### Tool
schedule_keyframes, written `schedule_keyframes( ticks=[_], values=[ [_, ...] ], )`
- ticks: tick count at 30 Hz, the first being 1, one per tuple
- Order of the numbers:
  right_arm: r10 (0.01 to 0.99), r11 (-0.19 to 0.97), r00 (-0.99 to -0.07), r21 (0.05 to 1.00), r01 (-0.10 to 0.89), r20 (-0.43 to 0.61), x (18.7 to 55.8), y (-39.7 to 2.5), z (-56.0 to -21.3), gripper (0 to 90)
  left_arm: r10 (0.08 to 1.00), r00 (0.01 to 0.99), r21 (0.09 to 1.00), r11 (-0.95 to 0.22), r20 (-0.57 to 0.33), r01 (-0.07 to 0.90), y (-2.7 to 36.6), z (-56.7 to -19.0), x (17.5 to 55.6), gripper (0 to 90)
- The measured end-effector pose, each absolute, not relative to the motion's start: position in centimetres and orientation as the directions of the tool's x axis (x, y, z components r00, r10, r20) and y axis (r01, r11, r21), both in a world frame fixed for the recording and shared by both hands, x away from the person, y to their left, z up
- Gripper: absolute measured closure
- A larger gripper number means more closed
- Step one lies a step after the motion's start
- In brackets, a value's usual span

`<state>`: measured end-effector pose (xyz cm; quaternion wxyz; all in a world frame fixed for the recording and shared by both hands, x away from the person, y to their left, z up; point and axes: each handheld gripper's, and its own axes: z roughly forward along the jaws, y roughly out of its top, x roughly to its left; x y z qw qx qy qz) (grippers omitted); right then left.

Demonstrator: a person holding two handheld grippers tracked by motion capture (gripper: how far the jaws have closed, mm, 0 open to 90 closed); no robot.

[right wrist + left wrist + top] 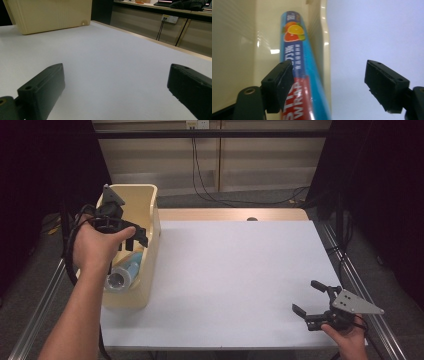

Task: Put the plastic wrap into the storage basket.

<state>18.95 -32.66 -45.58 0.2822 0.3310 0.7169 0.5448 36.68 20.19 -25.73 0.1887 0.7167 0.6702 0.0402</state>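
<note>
My left black hand-held gripper (134,239) and right black hand-held gripper (309,297) carry grey three-cornered plates, screw-holed jaw pads and black cables; my forearms are bare.

The left claw (329,87) gapes wide; a blue wrap roll (298,65) in the cream bin (242,50) runs toward 12 o'clock.
</note>
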Motion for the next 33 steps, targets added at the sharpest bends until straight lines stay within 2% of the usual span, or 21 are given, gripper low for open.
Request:
schedule_keyframes(
  ticks=[11,33],
  values=[
    [0.780,0.191,-0.624,0.967,0.168,-0.046,19.0,-32.6,-45.6,0.8,0.962,0.173,0.335,-0.094,-0.213,0.938,17.4,-26.6,37.1,15.7],
    [0.780,0.189,-0.625,0.968,0.165,-0.046,18.9,-32.6,-45.6,0.8,0.928,0.297,0.306,-0.222,-0.226,0.926,11.0,-30.9,37.2,12.5]
  ],
)
